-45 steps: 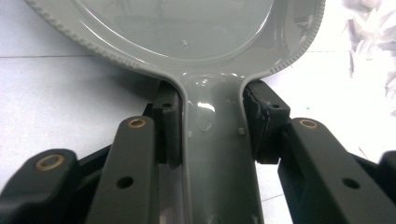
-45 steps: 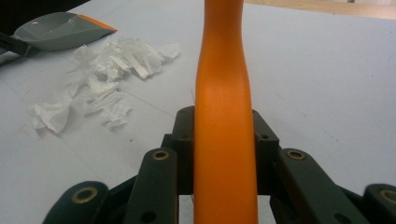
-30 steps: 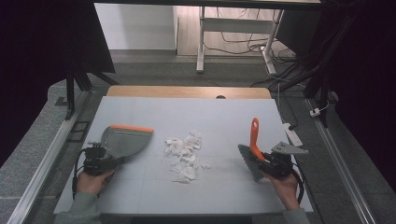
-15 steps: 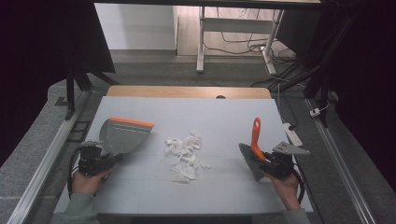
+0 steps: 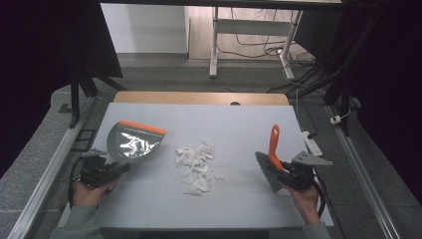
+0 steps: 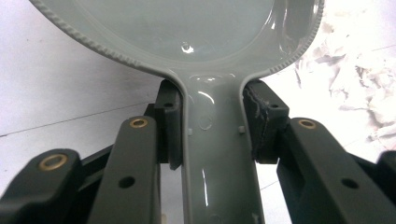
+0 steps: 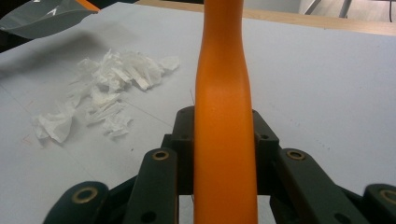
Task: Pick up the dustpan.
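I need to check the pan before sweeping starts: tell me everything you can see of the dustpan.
The dustpan is grey, glossy plastic with an orange strip along its straight front lip and a ribbed rim round its curved back. Its pan looks empty and catches glare. It narrows into a flat grey handle, which the left claw clamps from both sides. In the high view it sits at the table's left, lip pointing away from the person, left of the torn white paper scraps and apart from them. The right gripper view suggests it is lifted.
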`<state>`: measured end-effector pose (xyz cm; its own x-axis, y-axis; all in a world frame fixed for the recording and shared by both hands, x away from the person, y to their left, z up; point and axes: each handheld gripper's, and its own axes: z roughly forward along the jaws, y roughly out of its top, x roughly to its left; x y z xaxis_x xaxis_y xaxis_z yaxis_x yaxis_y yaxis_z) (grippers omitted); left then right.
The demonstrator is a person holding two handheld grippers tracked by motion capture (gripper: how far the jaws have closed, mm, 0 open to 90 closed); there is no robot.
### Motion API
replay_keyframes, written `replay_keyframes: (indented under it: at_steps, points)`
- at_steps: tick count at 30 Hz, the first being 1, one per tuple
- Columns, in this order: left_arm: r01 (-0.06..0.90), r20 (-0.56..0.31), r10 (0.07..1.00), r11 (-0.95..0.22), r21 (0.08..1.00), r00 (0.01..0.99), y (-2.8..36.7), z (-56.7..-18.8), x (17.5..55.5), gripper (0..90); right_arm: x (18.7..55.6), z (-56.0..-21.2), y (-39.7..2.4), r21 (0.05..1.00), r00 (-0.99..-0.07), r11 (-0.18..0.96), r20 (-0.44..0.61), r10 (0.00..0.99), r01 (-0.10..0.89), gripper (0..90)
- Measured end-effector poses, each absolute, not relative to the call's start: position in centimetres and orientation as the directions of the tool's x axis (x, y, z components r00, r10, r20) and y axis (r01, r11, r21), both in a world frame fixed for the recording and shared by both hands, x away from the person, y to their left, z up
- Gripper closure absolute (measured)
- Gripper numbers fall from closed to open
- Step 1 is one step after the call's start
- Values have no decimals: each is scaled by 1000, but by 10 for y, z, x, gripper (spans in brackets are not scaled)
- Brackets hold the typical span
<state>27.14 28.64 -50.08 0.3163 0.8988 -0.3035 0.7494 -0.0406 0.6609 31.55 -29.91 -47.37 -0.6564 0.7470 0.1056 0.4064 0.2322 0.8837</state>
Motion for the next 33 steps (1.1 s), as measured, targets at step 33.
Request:
replay_keyframes:
  at_steps: [33]
  points:
    - [611,-207,769,-281,740,605,280,-473,253,613,316,-468,-293,900,-673,212,112,731,380,699]
